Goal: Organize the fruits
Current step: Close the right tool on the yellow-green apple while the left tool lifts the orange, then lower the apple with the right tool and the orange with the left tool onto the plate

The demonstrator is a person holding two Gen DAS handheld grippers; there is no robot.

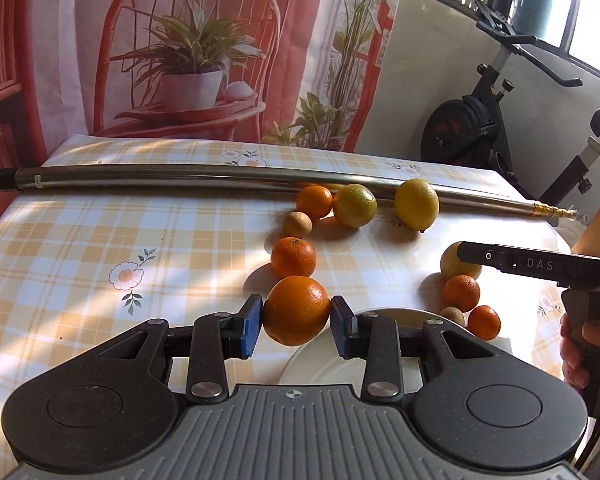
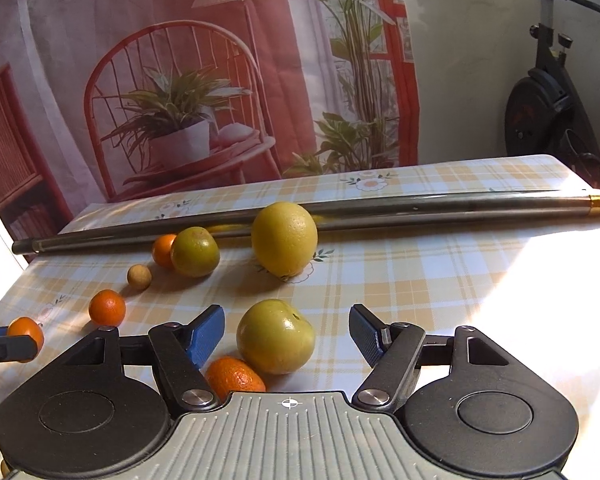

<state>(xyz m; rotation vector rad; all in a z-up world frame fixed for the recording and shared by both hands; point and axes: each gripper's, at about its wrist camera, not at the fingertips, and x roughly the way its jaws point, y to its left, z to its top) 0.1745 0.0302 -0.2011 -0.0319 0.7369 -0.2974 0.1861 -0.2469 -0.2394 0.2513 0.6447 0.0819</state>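
**Ana:** Left wrist view shows the left gripper clenched on a large orange, both blue pads pressed against its sides. Is it lifted yet?

**Ben:** Hard to say; the fisheye hides its underside, so it may be just clear of the checked tablecloth. The white plate sits at about five o'clock from the fruit, just beside it.

**Ana:** So the person should carry it there?

**Ben:** Probably, if the plate is the sorting spot. The grip looks centred, so a level, slow move toward five o'clock should keep the round fruit from rolling out; the fingers should let go only once it rests on the plate.

**Ana:** And the right gripper?

**Ben:** Its jaws stand wide apart, holding nothing, with a green-yellow fruit lying between them on the cloth and a small mandarin at seven o'clock of that fruit, touching or nearly so.

**Ana:** Anything to avoid?

**Ben:** The metal pole at twelve o'clock, well apart.
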